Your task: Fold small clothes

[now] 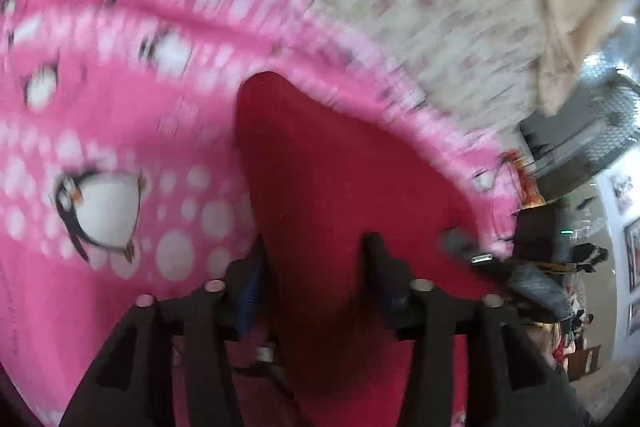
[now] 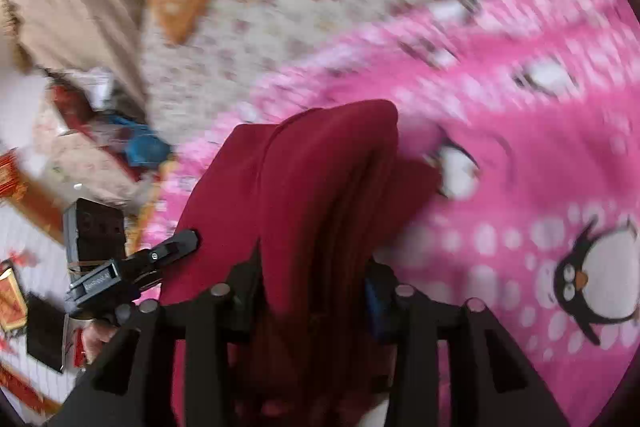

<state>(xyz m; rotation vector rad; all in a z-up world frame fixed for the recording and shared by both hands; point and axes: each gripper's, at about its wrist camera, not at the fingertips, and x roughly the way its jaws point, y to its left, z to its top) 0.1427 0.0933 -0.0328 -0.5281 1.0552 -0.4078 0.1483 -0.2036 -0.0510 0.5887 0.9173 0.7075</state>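
The red cloth (image 2: 320, 179) hung soft and floppy over the pink penguin blanket (image 2: 520, 187) on the bed. The left claw (image 1: 316, 267) and right claw (image 2: 312, 267) were each clamped on its bunched edge. It looked light, best held by corners.

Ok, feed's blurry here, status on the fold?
Left claw shut on red garment. Right claw shut on it too. Garment bunched over pink penguin blanket. Nothing in the way.
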